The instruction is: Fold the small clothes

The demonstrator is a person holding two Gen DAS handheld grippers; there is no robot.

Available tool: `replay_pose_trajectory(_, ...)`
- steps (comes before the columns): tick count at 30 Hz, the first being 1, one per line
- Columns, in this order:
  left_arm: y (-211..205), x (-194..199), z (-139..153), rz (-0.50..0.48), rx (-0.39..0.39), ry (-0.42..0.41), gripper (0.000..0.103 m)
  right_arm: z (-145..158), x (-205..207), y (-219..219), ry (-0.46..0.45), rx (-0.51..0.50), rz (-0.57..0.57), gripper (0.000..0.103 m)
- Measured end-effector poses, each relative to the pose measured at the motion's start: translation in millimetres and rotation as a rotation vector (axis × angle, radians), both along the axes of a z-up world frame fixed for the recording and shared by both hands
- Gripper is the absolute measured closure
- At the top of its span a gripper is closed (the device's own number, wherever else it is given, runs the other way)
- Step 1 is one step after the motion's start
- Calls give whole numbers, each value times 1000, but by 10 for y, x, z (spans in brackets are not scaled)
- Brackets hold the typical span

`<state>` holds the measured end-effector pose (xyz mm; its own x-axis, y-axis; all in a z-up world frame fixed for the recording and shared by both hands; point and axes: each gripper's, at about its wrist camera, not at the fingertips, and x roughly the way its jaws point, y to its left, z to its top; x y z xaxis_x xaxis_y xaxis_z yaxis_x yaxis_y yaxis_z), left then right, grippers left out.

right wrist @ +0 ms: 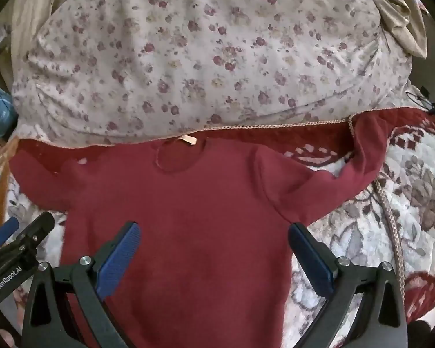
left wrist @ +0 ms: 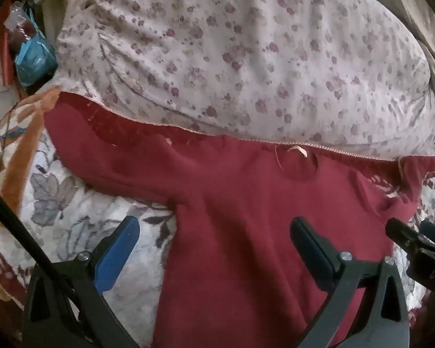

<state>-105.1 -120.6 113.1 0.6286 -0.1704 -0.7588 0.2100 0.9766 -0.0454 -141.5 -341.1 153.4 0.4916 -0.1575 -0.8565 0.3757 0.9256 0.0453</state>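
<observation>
Left wrist view: the red shirt (left wrist: 246, 217) lies spread flat on the bed (left wrist: 72, 217), sleeves out, unfolded. The left claw (left wrist: 214, 226) hovers wide, empty.

Right wrist view: the right claw (right wrist: 213, 232) hovers wide above the shirt's body; I judge all folding remains.

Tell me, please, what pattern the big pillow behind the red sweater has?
The pillow is off-white with small dusky-red flowers; the right wrist view shows it best.

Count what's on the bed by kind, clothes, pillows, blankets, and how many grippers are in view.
Sweaters: 1, dark red
Pillows: 1, floral
Blankets: 1, flower-patterned
Grippers: 2, left gripper and right gripper, both open
Total: 5
</observation>
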Motion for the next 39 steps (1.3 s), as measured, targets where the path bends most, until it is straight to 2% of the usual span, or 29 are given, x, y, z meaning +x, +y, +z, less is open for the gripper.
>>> replay_pose_trajectory(5,-93,165,-132,-28,-5,7,0,-112,112,-42,-8,-39,-1,0)
replay_pose_trajectory(12,-126,296,-316,-40,-11,8,0,-278,258,-130,11,-21,-22,0)
replay_pose_trajectory(16,-90,348,-439,-20,28,8,0,-414,330,-112,28,-20,-16,0)
replay_pose_trajectory(21,8,415,-469,24,21,12,0,-490,439,-20,27,-13,0,0)
replay_pose_trajectory(25,18,423,-484,28,52,3,0,-522,457,16,1,-15,-12,0)
replay_pose_trajectory(29,18,417,-485,29,53,1,0,-599,474,21,55,14,-13,0)
replay_pose_trajectory(39,40,402,-524,27,65,-9,0,-645,477,-15,64,3,-35,0)
